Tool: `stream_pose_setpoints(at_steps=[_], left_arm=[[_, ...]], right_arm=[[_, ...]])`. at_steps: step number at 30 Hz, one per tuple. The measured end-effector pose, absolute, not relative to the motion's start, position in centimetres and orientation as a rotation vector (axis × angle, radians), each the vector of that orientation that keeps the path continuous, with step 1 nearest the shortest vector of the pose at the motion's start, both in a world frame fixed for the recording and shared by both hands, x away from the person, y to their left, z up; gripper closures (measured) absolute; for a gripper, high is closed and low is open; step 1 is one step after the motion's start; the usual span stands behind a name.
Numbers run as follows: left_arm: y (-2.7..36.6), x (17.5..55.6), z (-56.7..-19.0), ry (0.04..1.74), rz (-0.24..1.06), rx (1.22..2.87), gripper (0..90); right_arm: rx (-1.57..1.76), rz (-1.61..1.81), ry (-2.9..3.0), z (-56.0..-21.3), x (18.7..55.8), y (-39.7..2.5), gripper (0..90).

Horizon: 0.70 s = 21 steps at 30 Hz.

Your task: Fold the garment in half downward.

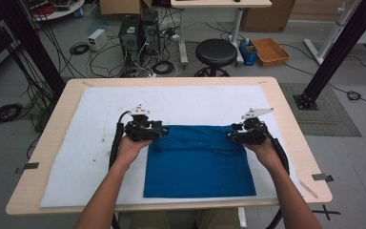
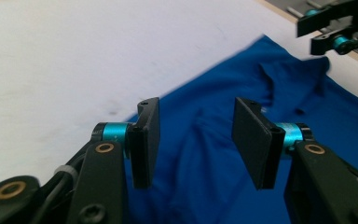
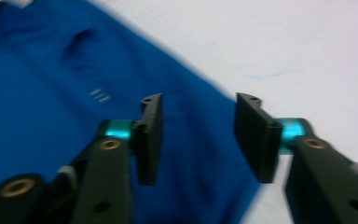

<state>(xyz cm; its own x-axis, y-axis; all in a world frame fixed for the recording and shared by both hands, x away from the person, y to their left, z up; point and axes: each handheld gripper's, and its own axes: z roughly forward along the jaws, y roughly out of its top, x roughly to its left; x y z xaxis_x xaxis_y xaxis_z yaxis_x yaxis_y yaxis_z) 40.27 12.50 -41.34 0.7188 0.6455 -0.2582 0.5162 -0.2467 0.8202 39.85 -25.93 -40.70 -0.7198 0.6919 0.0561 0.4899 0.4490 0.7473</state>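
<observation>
your blue garment lies folded flat on the white sheet covering the counter, near your edge. your left tongs sit at its top left corner and your right tongs at its top right corner. in both gripper views the jaws stand wide apart over the cloth with nothing between them. the right gripper view is blurred, so contact with the fabric is hard to judge.

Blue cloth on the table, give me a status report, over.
Left gripper and right gripper both open, holding nothing, one at each far corner. Blue cloth lies folded flat on the white mat. Nothing in the way.
</observation>
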Motion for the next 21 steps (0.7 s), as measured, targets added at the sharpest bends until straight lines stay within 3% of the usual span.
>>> stream_pose_setpoints(at_steps=[6, 7, 9, 10, 12, 21], left_arm=[[9.5, 41.2, -43.3, 0.886, 0.106, 2.06, 55.9], [9.1, 41.2, -43.6, 0.885, 0.103, 2.083, 59.1], [8.7, 41.3, -44.0, 0.891, 0.129, 2.133, 75.5], [8.7, 41.2, -44.0, 0.891, 0.152, 2.137, 75.5], [8.8, 41.1, -43.7, 0.869, 0.171, 2.124, 88.2], [10.4, 38.7, -42.4, 0.756, 0.133, 1.982, 88.5]], right_arm=[[0.976, 1.008, 2.535, -42.2, 40.2, -23.7, 63.8], [0.978, 0.994, 2.536, -42.4, 40.4, -23.6, 68.3], [0.992, 0.985, 2.545, -42.7, 40.5, -23.6, 71.7], [0.987, 0.981, 2.551, -42.8, 40.5, -23.6, 75.8], [0.96, 0.991, 2.545, -43.0, 40.3, -23.7, 87.3], [0.857, 1.101, 2.522, -41.6, 38.8, -24.0, 87.9]])
